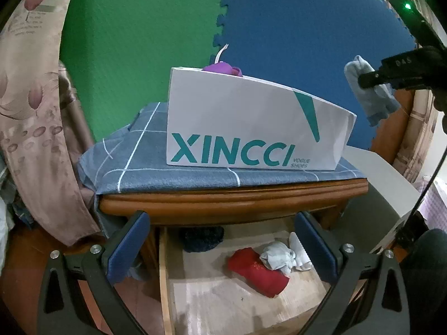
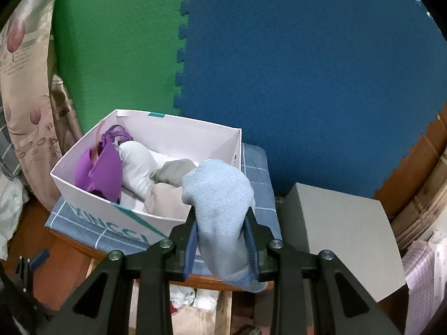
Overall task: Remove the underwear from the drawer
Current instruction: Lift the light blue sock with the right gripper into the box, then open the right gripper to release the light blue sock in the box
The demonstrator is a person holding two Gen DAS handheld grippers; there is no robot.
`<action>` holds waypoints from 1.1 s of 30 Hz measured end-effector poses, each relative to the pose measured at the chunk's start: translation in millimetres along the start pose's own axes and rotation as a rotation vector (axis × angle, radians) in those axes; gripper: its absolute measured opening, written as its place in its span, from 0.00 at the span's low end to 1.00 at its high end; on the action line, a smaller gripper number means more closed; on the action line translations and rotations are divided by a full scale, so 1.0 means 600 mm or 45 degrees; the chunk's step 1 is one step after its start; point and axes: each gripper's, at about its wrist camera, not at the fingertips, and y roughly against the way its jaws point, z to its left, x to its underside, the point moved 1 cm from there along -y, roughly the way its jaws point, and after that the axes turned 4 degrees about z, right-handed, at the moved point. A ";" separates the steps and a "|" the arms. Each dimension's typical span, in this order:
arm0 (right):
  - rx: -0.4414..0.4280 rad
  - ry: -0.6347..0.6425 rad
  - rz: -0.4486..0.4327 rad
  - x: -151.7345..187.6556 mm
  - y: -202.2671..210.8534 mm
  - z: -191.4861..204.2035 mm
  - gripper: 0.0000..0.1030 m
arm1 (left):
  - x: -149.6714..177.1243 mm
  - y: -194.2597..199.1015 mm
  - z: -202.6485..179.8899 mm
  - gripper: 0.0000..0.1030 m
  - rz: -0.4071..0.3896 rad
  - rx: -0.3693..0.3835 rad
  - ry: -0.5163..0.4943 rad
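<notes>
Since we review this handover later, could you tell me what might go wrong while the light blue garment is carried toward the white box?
1. The right hand-held gripper pinches the light blue garment only mid-fold; its loose ends hang free and could slip out.
2. The white XINCCI box is already crowded with a purple garment and pale ones, so the new piece might land on the rim.
3. The hanging end might fall back into the open drawer.
</notes>
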 end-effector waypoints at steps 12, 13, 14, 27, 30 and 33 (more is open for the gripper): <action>-0.054 -0.009 0.000 -0.061 -0.050 0.007 0.29 | 0.007 -0.016 -0.014 0.99 0.045 0.022 -0.027; -0.063 -0.006 0.006 -0.066 -0.057 0.012 0.30 | 0.007 -0.017 -0.016 0.99 0.048 0.023 -0.032; -0.067 0.000 0.012 -0.070 -0.065 0.016 0.30 | 0.007 -0.018 -0.017 0.99 0.049 0.025 -0.033; -0.113 -0.038 0.127 -0.076 -0.176 0.035 0.30 | 0.006 -0.026 -0.009 0.99 0.076 0.047 0.022; -0.116 -0.068 0.159 -0.066 -0.194 0.029 0.30 | 0.007 -0.030 -0.005 0.99 0.095 0.050 0.043; -0.127 -0.094 0.188 -0.057 -0.209 0.026 0.30 | 0.008 -0.033 -0.004 0.99 0.104 0.052 0.049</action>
